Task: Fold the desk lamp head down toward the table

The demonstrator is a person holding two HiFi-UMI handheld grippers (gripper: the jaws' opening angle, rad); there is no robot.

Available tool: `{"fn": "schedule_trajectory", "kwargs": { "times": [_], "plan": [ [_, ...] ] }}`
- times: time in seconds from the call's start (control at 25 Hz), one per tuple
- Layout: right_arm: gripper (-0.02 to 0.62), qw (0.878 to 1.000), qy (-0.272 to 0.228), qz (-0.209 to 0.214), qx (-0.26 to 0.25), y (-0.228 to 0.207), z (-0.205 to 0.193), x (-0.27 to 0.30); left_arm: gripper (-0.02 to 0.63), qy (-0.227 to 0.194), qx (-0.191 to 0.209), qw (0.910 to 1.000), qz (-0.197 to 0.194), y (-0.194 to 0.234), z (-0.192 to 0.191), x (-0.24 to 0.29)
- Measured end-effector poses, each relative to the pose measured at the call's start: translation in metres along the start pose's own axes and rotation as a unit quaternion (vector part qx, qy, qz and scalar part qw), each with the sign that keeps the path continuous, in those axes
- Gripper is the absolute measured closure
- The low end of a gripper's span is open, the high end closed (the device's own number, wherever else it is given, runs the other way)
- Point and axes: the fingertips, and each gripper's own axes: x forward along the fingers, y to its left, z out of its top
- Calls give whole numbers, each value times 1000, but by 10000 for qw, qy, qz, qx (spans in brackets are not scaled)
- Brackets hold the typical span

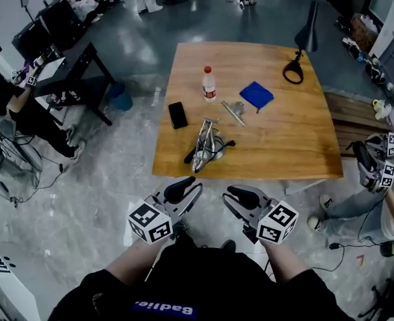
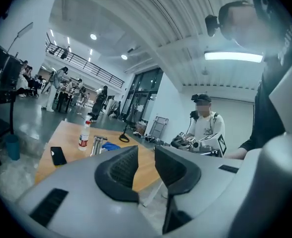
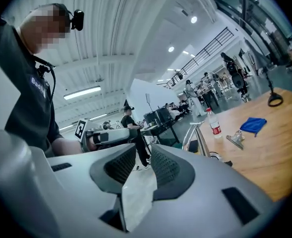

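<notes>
floor: grey, glossy, people seated at both sides | tabletop: wooden | left tongs, right tongs: off its near edge, both apart, holding nothing | desk lamp: silver, near front edge, centre | blue cloth, phone, bottle: behind it, well apart
</notes>
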Motion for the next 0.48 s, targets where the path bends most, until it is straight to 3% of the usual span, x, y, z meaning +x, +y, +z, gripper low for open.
{"fn": "schedule_trajectory", "kwargs": {
  "times": [0.2, 0.32, 0.48],
  "plan": [
    [541, 9988, -160, 276, -379, 41, 15, -22, 553, -273, 85, 9994, -205, -66, 15, -15],
    [570, 9975, -258, 256, -610, 66, 25, -23, 594, -323, 196, 9984, -426, -86, 20, -30],
    [589, 9944, -343, 175, -981, 100, 39, -20, 597, -309, 254, 9971, -649, -96, 23, -48]
  ]
}}
